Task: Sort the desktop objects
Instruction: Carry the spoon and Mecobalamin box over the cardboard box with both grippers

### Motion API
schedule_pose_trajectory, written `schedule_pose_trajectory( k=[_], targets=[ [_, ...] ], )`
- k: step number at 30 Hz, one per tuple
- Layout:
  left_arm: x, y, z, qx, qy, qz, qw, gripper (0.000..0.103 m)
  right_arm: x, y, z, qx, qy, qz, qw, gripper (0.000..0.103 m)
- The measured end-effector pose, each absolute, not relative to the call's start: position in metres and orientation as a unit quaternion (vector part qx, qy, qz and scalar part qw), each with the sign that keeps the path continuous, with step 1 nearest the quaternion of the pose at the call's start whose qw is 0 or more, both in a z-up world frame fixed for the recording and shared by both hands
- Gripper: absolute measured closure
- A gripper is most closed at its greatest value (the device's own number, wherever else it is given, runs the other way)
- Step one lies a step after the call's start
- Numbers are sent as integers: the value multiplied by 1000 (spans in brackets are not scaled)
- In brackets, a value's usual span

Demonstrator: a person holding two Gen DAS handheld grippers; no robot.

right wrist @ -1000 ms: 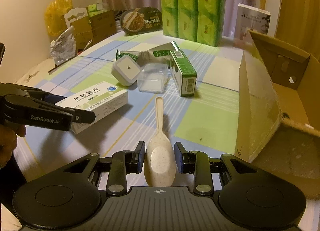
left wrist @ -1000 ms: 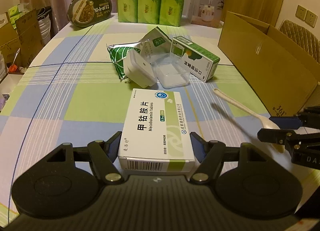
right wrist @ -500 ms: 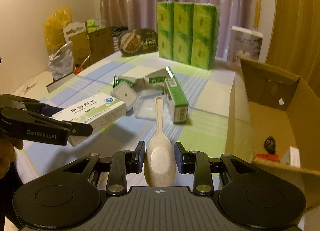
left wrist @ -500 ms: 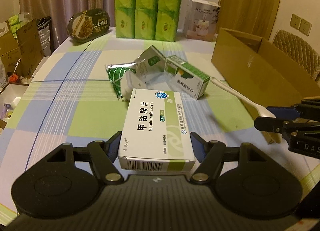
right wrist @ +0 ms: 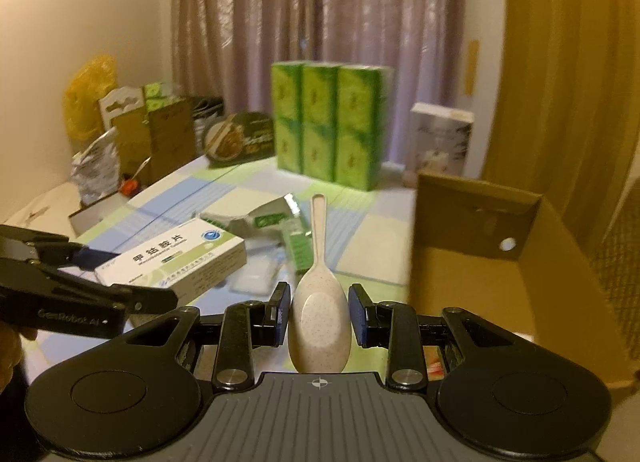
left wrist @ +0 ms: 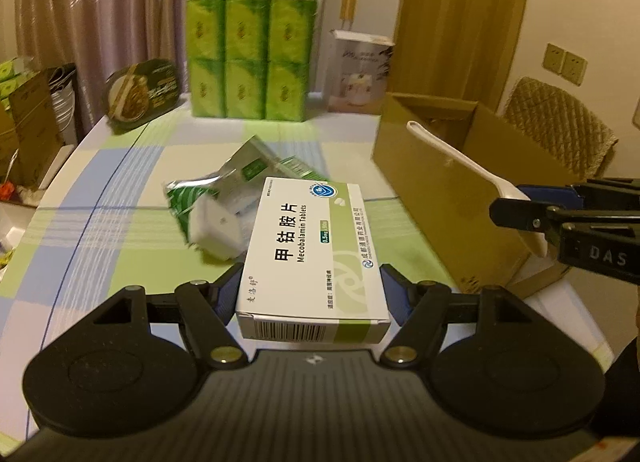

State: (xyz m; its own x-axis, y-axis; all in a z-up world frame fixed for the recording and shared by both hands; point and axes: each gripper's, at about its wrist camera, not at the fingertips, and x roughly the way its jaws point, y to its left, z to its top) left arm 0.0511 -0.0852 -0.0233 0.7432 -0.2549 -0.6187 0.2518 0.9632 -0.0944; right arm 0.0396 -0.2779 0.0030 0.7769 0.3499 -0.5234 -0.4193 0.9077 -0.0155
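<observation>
My left gripper (left wrist: pixel 312 282) is shut on a white and green medicine box (left wrist: pixel 312 246), held flat above the checked tablecloth (left wrist: pixel 120 230). The spoon's bowl sits between the pads of my right gripper (right wrist: pixel 319 302), which is shut on this beige speckled spoon (right wrist: pixel 320 318); its handle points forward. In the left wrist view the spoon (left wrist: pixel 452 158) and right gripper (left wrist: pixel 516 202) hang at the right, in front of the open cardboard box (left wrist: pixel 440 190). The right wrist view shows the left gripper (right wrist: pixel 136 276) with the medicine box (right wrist: pixel 176 258) at the left.
Green foil packets (left wrist: pixel 240 170), a white square container (left wrist: pixel 216 226) and a green carton (right wrist: pixel 298 250) lie mid-table. Green tissue packs (left wrist: pixel 248 62), a white product box (left wrist: pixel 360 74) and an oval tin (left wrist: pixel 140 94) stand at the back. The cardboard box (right wrist: pixel 472 274) opens at right.
Both grippers have risen off the table with the medicine box and the spoon still held. The table objects now sit lower and farther, and the cardboard box's inside shows more.
</observation>
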Motion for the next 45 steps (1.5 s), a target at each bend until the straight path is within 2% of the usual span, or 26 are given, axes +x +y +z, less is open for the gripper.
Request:
schedule_pose_trajectory(
  k=[21,45],
  targets=[
    [81,-208,16,18,293,-238,926,36,63,-386,26,-32,234,102,966,74],
    [120,-279,2,20,313,-269,911,36,89,-437,1,-4,253,76,965,74]
  ],
)
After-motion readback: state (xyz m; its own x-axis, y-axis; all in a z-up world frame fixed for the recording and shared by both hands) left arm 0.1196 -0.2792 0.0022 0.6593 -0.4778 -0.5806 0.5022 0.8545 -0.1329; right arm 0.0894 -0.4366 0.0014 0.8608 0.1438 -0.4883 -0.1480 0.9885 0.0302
